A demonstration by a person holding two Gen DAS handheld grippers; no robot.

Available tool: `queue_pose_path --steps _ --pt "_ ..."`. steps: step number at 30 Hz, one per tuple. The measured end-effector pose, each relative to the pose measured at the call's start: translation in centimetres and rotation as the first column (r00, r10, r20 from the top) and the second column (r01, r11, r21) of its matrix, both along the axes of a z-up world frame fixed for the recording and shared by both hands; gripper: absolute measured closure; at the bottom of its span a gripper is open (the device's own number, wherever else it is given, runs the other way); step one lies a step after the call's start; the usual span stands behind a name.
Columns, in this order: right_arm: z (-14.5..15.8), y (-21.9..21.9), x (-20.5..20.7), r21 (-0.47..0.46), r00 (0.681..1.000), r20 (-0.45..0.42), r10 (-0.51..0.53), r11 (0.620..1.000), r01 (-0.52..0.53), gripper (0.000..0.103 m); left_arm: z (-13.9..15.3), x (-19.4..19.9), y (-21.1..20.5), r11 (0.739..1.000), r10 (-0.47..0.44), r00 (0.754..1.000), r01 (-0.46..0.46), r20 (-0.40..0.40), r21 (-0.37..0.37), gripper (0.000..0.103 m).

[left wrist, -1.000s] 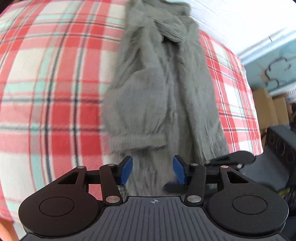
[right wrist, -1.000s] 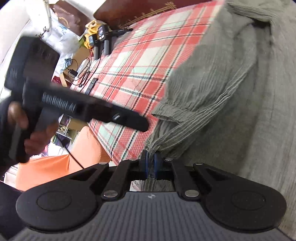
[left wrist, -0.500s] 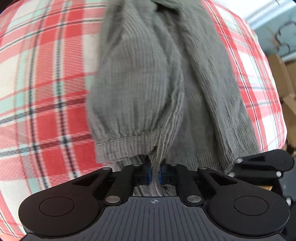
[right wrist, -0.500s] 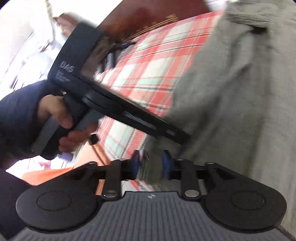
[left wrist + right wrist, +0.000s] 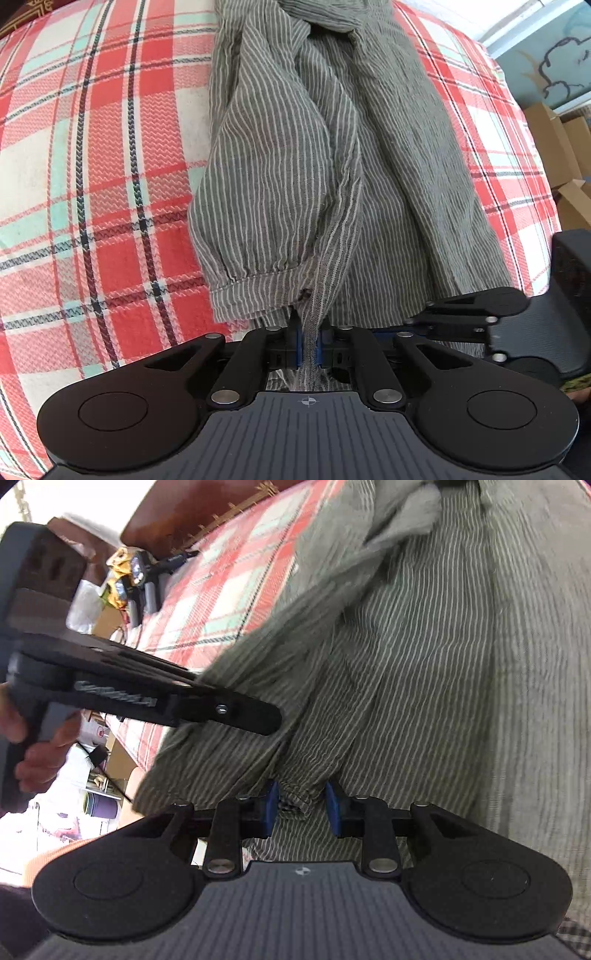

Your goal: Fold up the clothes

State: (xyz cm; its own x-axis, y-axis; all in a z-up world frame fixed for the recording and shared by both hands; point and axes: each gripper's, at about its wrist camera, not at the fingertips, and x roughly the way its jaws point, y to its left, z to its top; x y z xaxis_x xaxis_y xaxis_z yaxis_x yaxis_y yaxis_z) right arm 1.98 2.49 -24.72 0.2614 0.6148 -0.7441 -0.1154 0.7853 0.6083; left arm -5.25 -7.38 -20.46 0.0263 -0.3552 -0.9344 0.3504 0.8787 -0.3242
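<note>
We see a red plaid bedcover, cardboard boxes beside it, and a dark wooden headboard.

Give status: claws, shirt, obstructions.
Left claw shut on striped shirt hem. Right claw open, cuff fabric between pads, not pinched. Shirt on plaid blanket. Nothing in the way.

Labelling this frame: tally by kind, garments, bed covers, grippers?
Grey striped crinkled shirt: 1
Red, white and teal plaid woven blanket: 1
Black two-finger grippers with blue pads: 2, left gripper and right gripper
Total: 4
</note>
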Motion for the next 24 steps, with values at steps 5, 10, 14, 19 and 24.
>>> queue_pose_path --steps 5,10,14,19,24 --pt "1.4 -1.0 -0.5 0.028 1.0 0.02 -0.005 1.0 0.005 0.096 0.2 0.3 -0.9 1.0 -0.004 1.0 0.004 -0.001 -0.005 0.101" --pt "3.0 -3.4 -1.5 0.038 0.998 0.044 -0.036 0.999 0.035 0.096 1.3 0.1 -3.5 0.998 -0.055 0.998 0.056 0.017 -0.038 0.1" --pt "2.0 -4.5 -1.8 0.015 0.998 0.009 -0.064 0.998 0.063 0.096 0.5 0.0 -6.1 0.994 -0.105 0.994 0.105 -0.003 -0.044 0.095" --pt "-0.3 -5.0 -2.3 -0.017 0.996 -0.037 -0.081 0.997 0.08 0.096 -2.2 -1.0 -9.0 0.987 -0.16 0.986 0.161 -0.055 0.012 0.076" --pt "-0.7 -5.0 -2.4 -0.015 0.995 -0.042 -0.09 0.996 0.089 0.092 -3.3 -1.2 -9.8 0.989 -0.138 0.987 0.141 -0.078 0.032 0.066"
